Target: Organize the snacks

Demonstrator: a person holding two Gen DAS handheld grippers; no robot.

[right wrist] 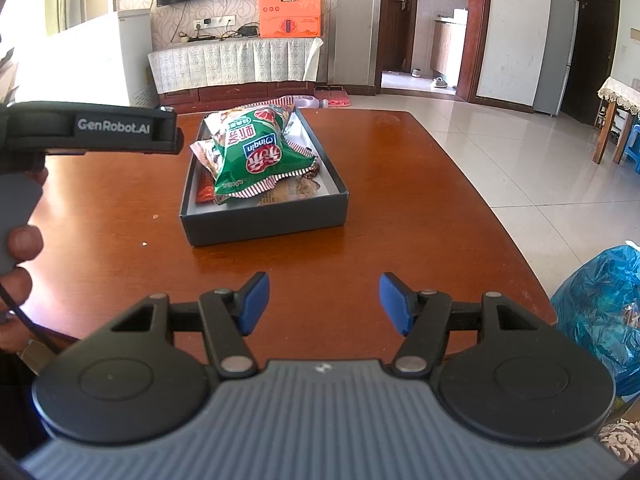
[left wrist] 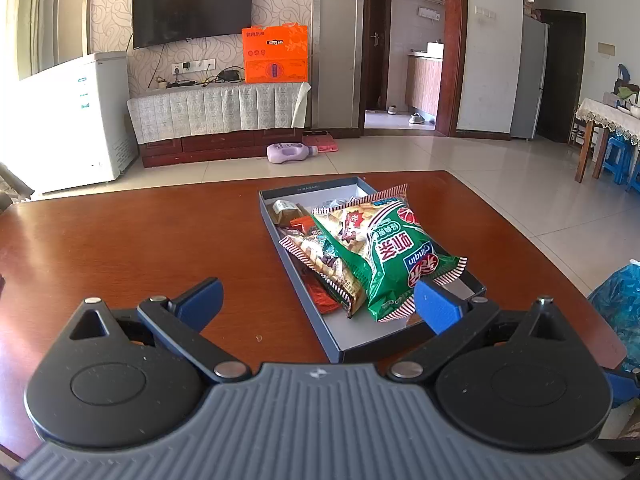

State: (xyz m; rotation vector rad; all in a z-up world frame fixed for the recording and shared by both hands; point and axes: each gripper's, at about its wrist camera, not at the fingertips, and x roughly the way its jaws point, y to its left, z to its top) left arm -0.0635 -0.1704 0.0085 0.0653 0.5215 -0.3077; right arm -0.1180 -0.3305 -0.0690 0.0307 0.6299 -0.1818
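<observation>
A dark shallow box (left wrist: 298, 300) stands on the brown wooden table (left wrist: 140, 248), with several snack packs inside. A green puffed bag (left wrist: 384, 256) lies on top, over a striped brown pack (left wrist: 320, 260) and a red pack (left wrist: 320, 296). My left gripper (left wrist: 320, 302) is open wide at the box's near corner. Its right pad (left wrist: 436, 306) sits in front of the bag's edge, and nothing is gripped. In the right wrist view the box (right wrist: 264, 222) and green bag (right wrist: 256, 152) lie ahead. My right gripper (right wrist: 324, 302) hangs open over bare table, short of the box.
A blue plastic bag (right wrist: 600, 312) bulges beyond the table's right edge. The left gripper's black body (right wrist: 100, 128) and the hand (right wrist: 20, 240) holding it fill the left of the right wrist view. Tiled floor, a TV cabinet and a white freezer lie beyond.
</observation>
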